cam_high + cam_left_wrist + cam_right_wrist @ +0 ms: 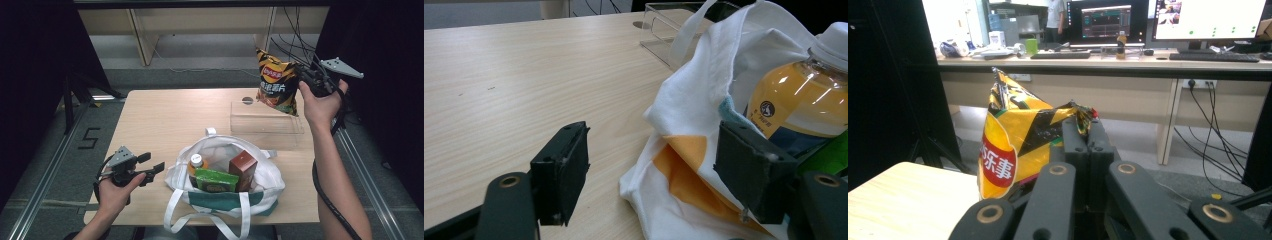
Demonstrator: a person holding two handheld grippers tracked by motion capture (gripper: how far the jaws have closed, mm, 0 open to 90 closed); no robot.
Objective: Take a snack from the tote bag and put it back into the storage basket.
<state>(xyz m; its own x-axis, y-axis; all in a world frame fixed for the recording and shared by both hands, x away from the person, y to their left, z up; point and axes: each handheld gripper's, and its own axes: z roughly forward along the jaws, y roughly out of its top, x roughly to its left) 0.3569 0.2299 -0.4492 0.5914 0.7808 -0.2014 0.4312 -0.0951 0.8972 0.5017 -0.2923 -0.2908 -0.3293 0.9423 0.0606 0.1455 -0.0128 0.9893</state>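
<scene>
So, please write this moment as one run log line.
right gripper: shut on chip bag, above clear box | left gripper: open, beside tote bag

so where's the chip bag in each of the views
high view: the chip bag hangs upper right, above the clear box, pinched at its edge by the right gripper.
left gripper view: not in it.
right gripper view: centre left, clamped at its top corner between the shut fingers.
shared landmark: the wooden table, whose corner sits lower left in the right gripper view.
</scene>
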